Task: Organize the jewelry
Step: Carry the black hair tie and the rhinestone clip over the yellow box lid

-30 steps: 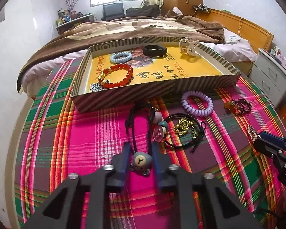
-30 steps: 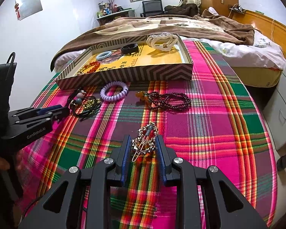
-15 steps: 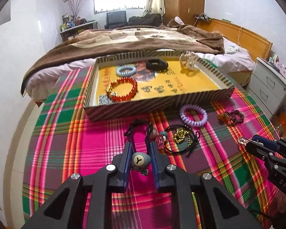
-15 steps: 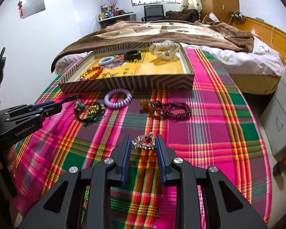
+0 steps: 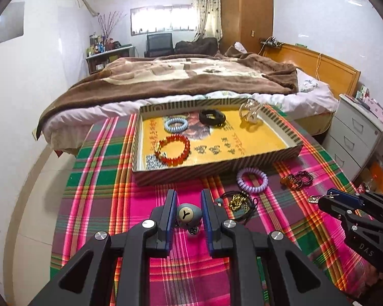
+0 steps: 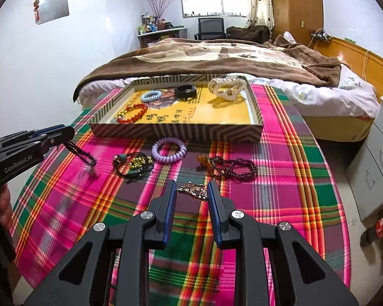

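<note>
My left gripper (image 5: pixel 188 199) is shut on a grey-blue pendant (image 5: pixel 188 215) with a black cord and holds it above the plaid cloth; in the right wrist view the cord (image 6: pixel 83 154) hangs from it. My right gripper (image 6: pixel 191 188) is shut on a gold rhinestone hair clip (image 6: pixel 192 190), lifted off the cloth. The striped tray (image 5: pixel 217 167) with a yellow floor holds a red bead bracelet (image 5: pixel 173 150), a blue coil tie (image 5: pixel 175 125), a black band (image 5: pixel 212 117) and a clear clip (image 5: pixel 250 112).
On the cloth in front of the tray lie a purple coil tie (image 6: pixel 169 150), a black cord with gold chain (image 6: pixel 136 164) and a dark bead necklace (image 6: pixel 232 167). A bed stands behind the table, white drawers (image 5: pixel 357 137) at the right.
Both grippers have risen and pulled back from the cloth, each carrying its item: the left lifted the pendant, the right lifted the hair clip.
</note>
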Tool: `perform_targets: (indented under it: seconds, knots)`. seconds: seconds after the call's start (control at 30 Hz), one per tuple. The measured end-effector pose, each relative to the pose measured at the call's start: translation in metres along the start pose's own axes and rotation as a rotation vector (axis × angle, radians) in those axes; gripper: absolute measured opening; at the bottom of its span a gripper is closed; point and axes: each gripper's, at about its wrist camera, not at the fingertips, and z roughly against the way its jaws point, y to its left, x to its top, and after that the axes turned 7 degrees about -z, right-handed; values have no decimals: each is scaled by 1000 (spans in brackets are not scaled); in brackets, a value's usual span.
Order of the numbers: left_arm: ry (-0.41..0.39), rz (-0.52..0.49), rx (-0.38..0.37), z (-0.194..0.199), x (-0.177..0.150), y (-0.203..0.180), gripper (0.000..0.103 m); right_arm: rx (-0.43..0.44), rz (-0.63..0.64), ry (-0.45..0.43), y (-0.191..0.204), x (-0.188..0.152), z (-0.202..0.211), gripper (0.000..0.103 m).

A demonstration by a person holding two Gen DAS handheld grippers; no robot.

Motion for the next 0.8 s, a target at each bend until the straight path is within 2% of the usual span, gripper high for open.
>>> perform_targets:
  seconds: [0.4, 0.8]
  knots:
    - [-75, 7, -20, 23, 27, 8, 19, 23, 6, -72, 2, 27, 22, 25]
    - [-112, 7, -86, 9, 76, 16, 19, 49, -21, -74, -7, 71, 6, 25]
